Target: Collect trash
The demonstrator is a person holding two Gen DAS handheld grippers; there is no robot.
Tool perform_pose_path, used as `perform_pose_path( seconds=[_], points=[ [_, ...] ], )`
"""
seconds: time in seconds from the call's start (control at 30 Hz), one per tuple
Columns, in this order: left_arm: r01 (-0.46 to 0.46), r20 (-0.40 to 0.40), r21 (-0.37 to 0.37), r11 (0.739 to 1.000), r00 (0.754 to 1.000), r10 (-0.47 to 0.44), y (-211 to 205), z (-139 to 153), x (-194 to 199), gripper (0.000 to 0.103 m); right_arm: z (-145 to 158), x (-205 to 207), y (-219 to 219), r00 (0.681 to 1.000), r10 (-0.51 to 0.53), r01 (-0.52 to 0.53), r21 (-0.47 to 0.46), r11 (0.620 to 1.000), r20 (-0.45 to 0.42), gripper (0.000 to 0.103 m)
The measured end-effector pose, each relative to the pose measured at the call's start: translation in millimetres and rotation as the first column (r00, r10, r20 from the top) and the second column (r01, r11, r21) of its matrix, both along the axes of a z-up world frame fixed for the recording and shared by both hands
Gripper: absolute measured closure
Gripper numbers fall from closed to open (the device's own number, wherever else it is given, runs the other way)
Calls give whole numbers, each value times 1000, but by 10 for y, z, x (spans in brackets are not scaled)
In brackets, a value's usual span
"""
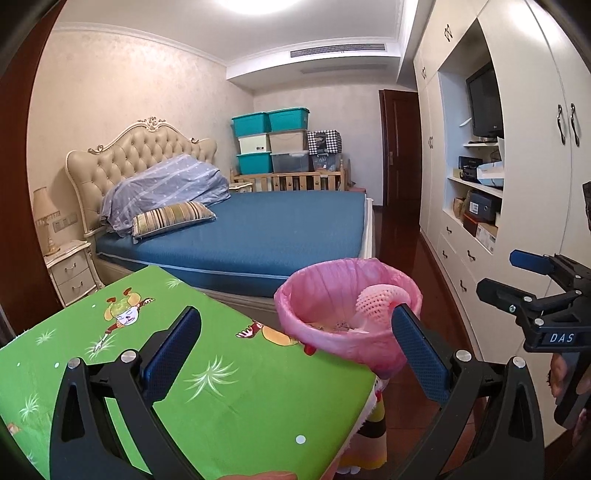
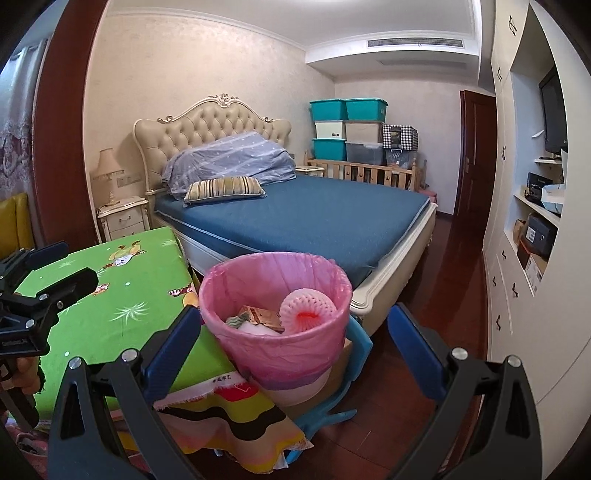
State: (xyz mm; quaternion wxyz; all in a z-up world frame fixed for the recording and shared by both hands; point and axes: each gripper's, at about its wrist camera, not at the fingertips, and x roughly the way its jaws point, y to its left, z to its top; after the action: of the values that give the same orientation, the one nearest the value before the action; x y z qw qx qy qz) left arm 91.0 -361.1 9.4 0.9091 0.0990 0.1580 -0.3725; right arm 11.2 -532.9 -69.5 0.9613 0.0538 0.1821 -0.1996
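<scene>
While a green cartoon tablecloth [image 1: 207, 387] covers the bedroom table before the blue bed [image 2: 314, 221], both the left gripper [image 1: 295, 350] and right gripper [image 2: 291, 347] gape empty; the pink-lined bin [image 2: 275, 354] holds trash beside the table.

Bright ceiling glare [image 1: 255, 5], perhaps slight edge-warping.

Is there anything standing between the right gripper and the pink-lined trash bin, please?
Nothing visible does. The right gripper is open with the trash bin directly ahead between its fingers; the green-covered table lies off to the left.
</scene>
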Motion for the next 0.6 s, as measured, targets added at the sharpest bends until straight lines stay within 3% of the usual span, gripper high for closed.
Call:
perform_pose_path(
  seconds=[0.6],
  points=[
    [19,-15,36,999,1000,-19,-122,-96,-23,6,-101,56,4,999,24,-24,6,1000,-30,5]
  ],
)
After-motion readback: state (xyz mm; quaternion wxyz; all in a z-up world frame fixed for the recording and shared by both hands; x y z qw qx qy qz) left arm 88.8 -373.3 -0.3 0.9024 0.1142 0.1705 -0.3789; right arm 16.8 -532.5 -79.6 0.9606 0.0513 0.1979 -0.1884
